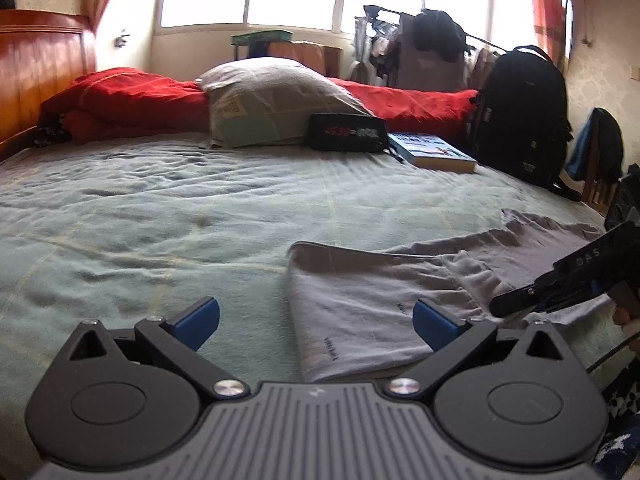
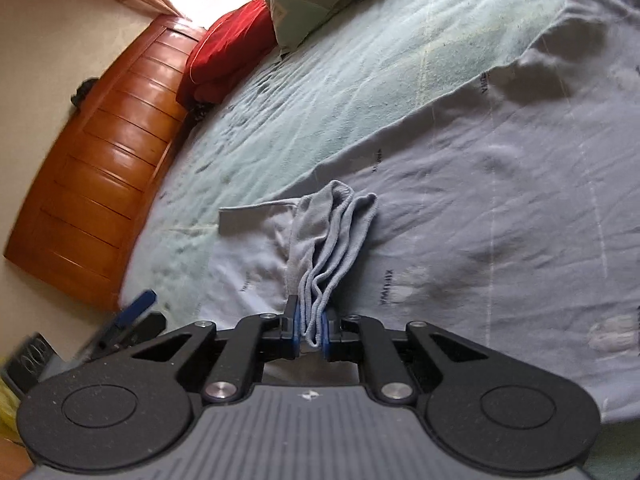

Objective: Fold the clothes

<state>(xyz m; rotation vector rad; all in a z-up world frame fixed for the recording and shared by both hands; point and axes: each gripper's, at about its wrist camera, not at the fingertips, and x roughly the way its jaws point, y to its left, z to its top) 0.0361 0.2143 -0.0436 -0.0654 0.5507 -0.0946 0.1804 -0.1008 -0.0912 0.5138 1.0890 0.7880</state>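
A grey garment (image 1: 360, 292) (image 2: 480, 200) with small printed words lies spread on the green bed sheet (image 1: 160, 200) (image 2: 360, 60). My right gripper (image 2: 310, 320) is shut on a bunched fold of that garment's edge (image 2: 332, 232), and the cloth stands gathered in ridges between its blue pads. From the left wrist view the right gripper (image 1: 520, 304) comes in at the right edge, over the garment. My left gripper (image 1: 316, 322) is open and empty; it hovers low over the garment's near left corner. The left gripper's blue fingertip (image 2: 138, 304) shows at the lower left of the right wrist view.
At the back of the bed lie a pillow (image 1: 272, 100), a red blanket (image 1: 132, 100), a black pouch (image 1: 346, 132) and a book (image 1: 434, 152). A black backpack (image 1: 520, 116) stands at the bed's right side. A wooden headboard (image 2: 104, 168) borders the bed.
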